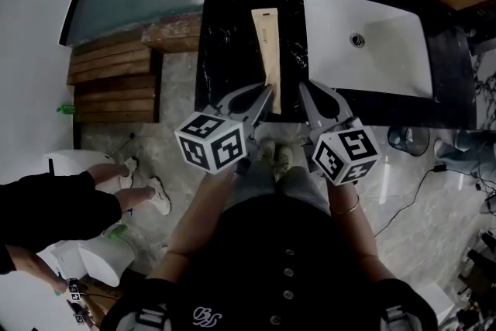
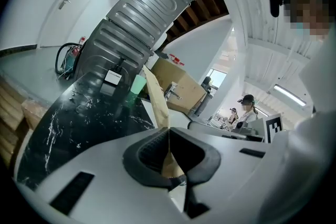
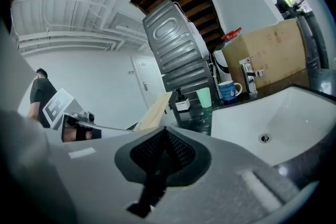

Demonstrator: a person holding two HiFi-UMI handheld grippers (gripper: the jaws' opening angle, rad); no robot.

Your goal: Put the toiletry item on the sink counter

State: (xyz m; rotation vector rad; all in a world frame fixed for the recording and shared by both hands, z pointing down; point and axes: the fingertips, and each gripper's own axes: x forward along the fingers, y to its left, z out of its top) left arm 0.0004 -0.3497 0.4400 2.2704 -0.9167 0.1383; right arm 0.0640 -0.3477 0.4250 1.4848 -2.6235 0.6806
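Centre-left in the head view, the left gripper (image 1: 266, 95) pinches the near end of a long tan carton (image 1: 265, 43) that stretches over the black counter (image 1: 225, 50). It looks light, stiff and crushable, so pinch gently. The right gripper (image 1: 304, 91) is closed and empty, with the basin (image 1: 380, 58) on its right.

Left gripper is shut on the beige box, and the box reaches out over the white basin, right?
Not the basin. The left gripper is shut on the beige box, but the box reaches out over the black counter, left of the white basin. The head view shows this.
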